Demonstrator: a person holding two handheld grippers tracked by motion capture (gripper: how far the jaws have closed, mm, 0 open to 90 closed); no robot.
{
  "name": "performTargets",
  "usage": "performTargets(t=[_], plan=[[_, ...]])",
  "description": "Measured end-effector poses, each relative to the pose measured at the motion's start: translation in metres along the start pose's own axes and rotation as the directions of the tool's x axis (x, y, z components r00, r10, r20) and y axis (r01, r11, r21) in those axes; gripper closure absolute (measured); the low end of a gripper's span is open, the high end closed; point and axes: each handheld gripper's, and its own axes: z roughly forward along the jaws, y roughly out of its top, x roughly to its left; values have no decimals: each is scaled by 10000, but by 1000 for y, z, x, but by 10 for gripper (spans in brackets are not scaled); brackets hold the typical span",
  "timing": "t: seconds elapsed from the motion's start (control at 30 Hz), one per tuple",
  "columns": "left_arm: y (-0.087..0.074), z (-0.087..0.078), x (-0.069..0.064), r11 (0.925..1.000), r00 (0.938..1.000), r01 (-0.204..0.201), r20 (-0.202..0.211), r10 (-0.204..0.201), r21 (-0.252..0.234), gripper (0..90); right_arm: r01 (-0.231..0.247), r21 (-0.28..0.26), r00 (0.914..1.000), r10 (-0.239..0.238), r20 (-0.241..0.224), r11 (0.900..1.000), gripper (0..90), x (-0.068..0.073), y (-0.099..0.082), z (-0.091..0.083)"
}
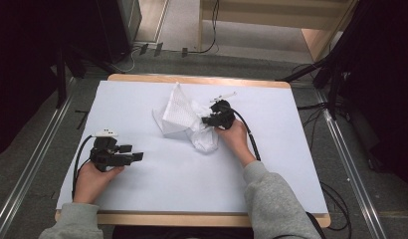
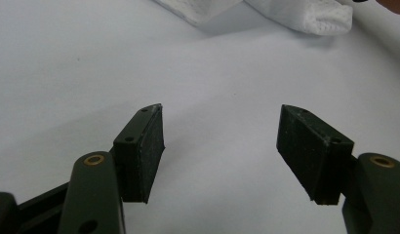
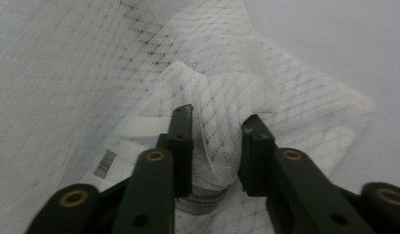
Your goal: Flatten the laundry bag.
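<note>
My right gripper (image 3: 215, 146) is clenched on a bunched fold of the white mesh laundry bag (image 1: 184, 117), which lies crumpled toward the tabletop's far edge; my left gripper (image 2: 220, 151) rests released near the left edge; straightening has barely begun, I judge.

A lab – dark tripod legs (image 1: 311, 69), floor cables (image 1: 336, 199), white-covered table (image 1: 157, 189).

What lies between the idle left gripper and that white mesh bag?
Nothing visible. Bare white table runs from the open left gripper to the mesh bag, which the right gripper already pinches.
</note>
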Motion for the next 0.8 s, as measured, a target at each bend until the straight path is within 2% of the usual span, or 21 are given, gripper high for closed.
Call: performTargets(t=[0.03, 0.1, 0.13, 0.23, 0.33, 0.5, 0.53, 0.67, 0.7, 0.8], plan=[[0, -1, 0, 10000, 10000, 2, -29, -2, -9, 349, 0, 5, 10000, 0, 0, 10000, 852, 2, 0, -2], [0, -2, 1, 10000, 10000, 43, 17, -43, -38, 349, 95, -68, 9999, -95, -59, 9999, 863, 2, 1, -4], [-1, -3, 2, 10000, 10000, 19, -38, -19, -63, 349, 182, -422, 9996, -191, -197, 9989, 873, 6, 5, -13], [-1, -6, 5, 9997, 9999, 153, -41, -154, -163, 352, 380, -1022, 9981, -428, -451, 9940, 877, 15, 11, -28], [-2, -11, 9, 9991, 9995, 296, -76, -298, -289, 354, 779, -1376, 9936, -882, -703, 9874, 878, 28, 14, -41], [-3, -16, 13, 9977, 9986, 503, -115, -508, -445, 357, 1361, -1630, 9834, -1532, -970, 9772, 877, 51, 14, -57], [-3, -16, 13, 9977, 9986, 503, -115, -508, -445, 359, 1361, -1630, 9834, -1532, -970, 9772, 877, 51, 14, -57], [-2, -18, 14, 9969, 9983, 555, -123, -562, -561, 363, 1713, -1673, 9739, -1925, -1203, 9709, 876, 67, 3, -67], [-2, -19, 14, 9967, 9983, 565, -138, -574, -582, 363, 1713, -1673, 9739, -1925, -1203, 9709, 876, 67, 3, -67], [-1, -19, 14, 9963, 9981, 600, -102, -607, -622, 364, 1974, -1783, 9653, -2228, -1363, 9640, 875, 79, -5, -74]])
